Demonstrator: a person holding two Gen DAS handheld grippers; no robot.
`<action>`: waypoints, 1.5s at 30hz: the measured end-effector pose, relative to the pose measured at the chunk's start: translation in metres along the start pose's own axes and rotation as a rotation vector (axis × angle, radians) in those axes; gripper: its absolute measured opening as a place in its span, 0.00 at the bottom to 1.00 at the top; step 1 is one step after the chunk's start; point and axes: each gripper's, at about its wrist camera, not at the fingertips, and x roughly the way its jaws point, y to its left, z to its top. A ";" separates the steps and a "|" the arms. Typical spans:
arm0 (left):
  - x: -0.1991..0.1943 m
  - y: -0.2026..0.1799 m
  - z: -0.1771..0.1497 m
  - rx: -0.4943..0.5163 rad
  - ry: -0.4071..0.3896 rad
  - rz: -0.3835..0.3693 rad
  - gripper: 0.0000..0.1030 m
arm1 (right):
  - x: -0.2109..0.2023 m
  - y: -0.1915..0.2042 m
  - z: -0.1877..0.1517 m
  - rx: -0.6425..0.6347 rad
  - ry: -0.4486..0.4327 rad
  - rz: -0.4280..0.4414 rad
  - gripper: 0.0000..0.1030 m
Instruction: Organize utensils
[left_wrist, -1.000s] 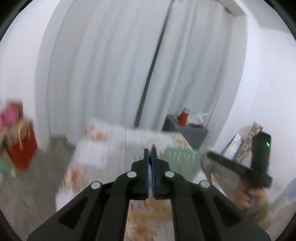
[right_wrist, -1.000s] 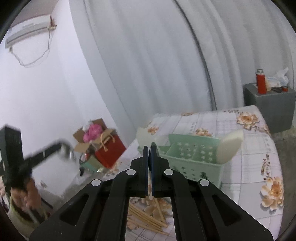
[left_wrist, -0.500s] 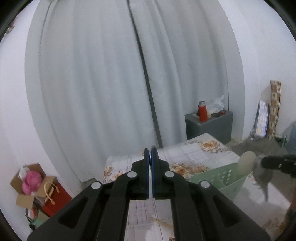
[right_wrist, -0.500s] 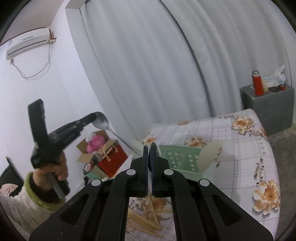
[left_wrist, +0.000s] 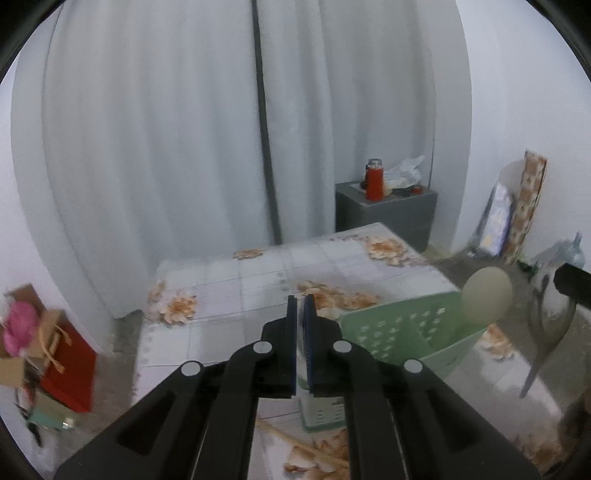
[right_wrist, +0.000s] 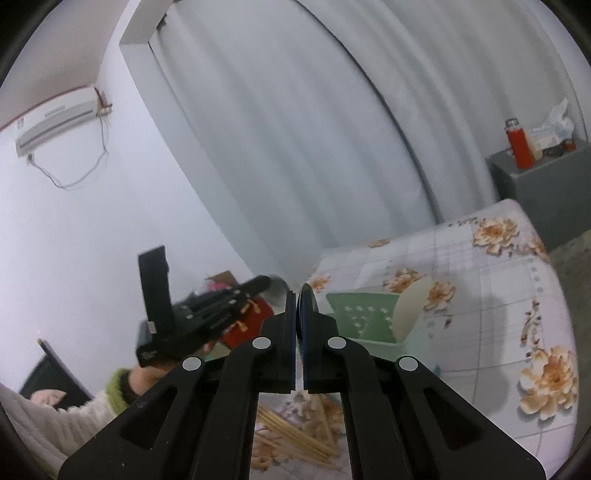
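Step in hand (judged): carry a utensil to the basket and drop it in.

- Table (left_wrist: 258, 280), floral cloth, fills the lower centre of both views.
- Green perforated basket (left_wrist: 399, 332) stands on it at lower right of the left view. A cream paddle (left_wrist: 487, 295) leans in the basket at its right end.
- Loose chopsticks (right_wrist: 295, 432) lie heaped on the cloth at the bottom centre of the right view, near the basket.
- Metal spoon (left_wrist: 550, 310), at the right edge of the left view, hangs handle-down from the tip of the right gripper (right_wrist: 299, 295). The jaws are pinched on it, apparently near the bowl.
- Left gripper (left_wrist: 300, 299): jaws drawn to a thin slit. A blurred grey shape shows at its tip in the right view, but I cannot tell whether it is a utensil.

How to do it well:
- Bring the spoon over an open cell, clear of the paddle.
- Lower it handle-first, because it hangs loosely and may swing.
- Release only once the handle is inside the wall.
- Keep the left gripper off the basket rim.
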 end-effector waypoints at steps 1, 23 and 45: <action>-0.002 -0.001 0.000 0.003 -0.004 -0.004 0.05 | -0.001 -0.001 0.001 0.008 -0.001 0.014 0.01; -0.093 0.061 -0.078 -0.266 -0.019 0.104 0.42 | 0.054 -0.029 0.088 0.079 -0.166 0.315 0.01; -0.110 0.060 -0.140 -0.361 0.061 0.109 0.54 | 0.048 -0.058 0.015 -0.019 -0.040 -0.057 0.15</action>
